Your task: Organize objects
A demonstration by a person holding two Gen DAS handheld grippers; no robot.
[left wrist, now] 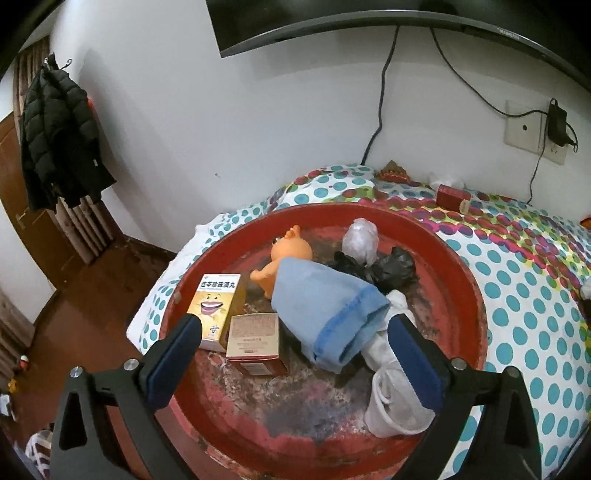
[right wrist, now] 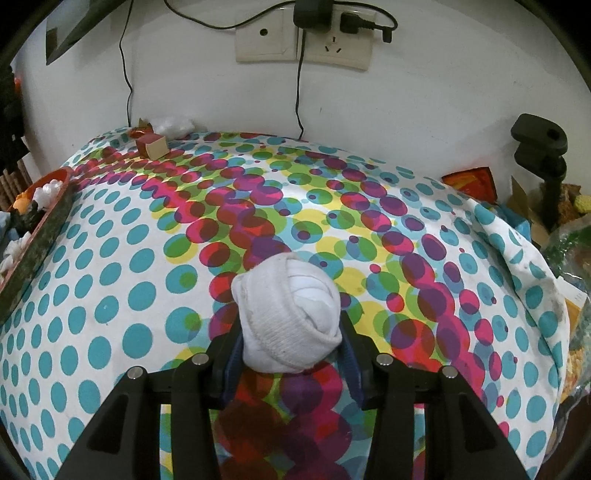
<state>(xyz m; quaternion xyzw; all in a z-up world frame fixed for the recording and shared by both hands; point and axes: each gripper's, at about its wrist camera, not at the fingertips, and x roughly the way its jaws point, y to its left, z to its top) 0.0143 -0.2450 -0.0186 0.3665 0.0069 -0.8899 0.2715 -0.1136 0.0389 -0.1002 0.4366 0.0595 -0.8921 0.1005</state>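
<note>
While the right gripper (right wrist: 291, 354) pinches a balled white sock (right wrist: 290, 321) above the dotted cloth (right wrist: 110, 295), left gripper (left wrist: 295, 336) spread wide over the red tray (left wrist: 454, 266), blue cloth (left wrist: 325, 310) between its fingers

1. The blue cloth (left wrist: 325, 314) covered the orange toy (left wrist: 284, 258) from the chest down.
2. The rolled sock (right wrist: 290, 317) hid the blue pads of the right gripper (right wrist: 291, 354) almost wholly.
3. The tray (right wrist: 44, 229) was cut off by the right view's left edge.
4. The television (left wrist: 369, 22) ran past the top edge.
5. Small print on the brown box (left wrist: 255, 339) was unreadable.
</note>
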